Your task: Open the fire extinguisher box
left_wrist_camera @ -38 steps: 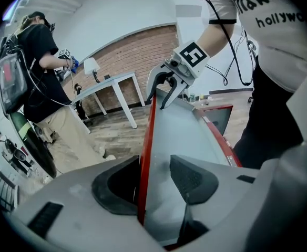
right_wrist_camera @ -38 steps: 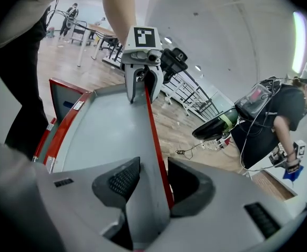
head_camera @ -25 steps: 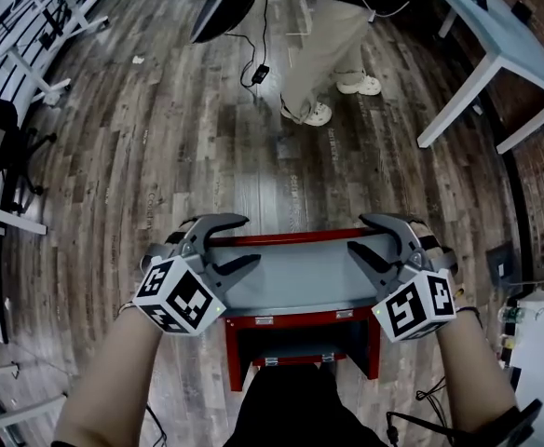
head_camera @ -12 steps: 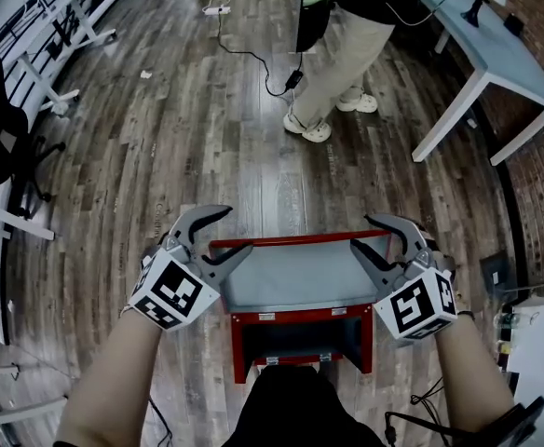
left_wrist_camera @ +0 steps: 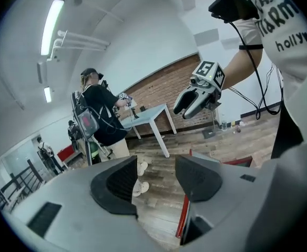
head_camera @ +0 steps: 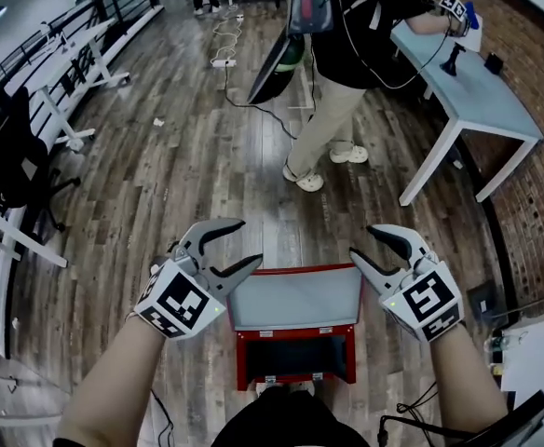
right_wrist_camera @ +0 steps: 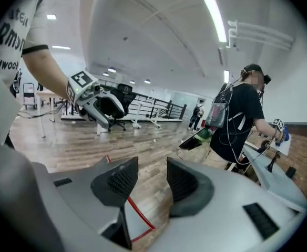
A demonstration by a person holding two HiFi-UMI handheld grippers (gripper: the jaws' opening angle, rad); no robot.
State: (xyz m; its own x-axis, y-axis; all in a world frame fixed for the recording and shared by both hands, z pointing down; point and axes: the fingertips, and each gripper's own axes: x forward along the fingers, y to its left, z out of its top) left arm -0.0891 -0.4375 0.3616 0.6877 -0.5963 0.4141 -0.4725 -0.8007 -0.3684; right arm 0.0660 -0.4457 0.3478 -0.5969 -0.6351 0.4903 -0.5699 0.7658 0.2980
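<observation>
Left claw (head_camera: 246,242) stands with its jaws apart and nothing pressed between the pads. In the left gripper view I see only wooden floor (head_camera: 160,184) through the gap, with a red edge of the lid (head_camera: 295,298) running up under the right-hand finger. Right claw (head_camera: 363,242) is likewise spread and grips nothing: its own view shows a red-rimmed corner of the lid low in the gap, beneath the pads and not between them. From the head view the two claws face each other across the far end of the lid, the left at its far left corner and the right at its far right corner. Each lower finger is just at the red rim; whether they touch it I cannot tell.

The fire extinguisher box (head_camera: 242,366) sits on the floor close in front of me. It is red, its grey lid panel fills the space between the claws, and a dark opening shows below the lid's near edge.

Beyond the box a person (head_camera: 346,54) in a black top and light trousers stands on the floor, reaching toward a white desk (head_camera: 477,96) on the right. A black chair (head_camera: 2,152) stands well off on the left, near some white frames (head_camera: 76,54)
</observation>
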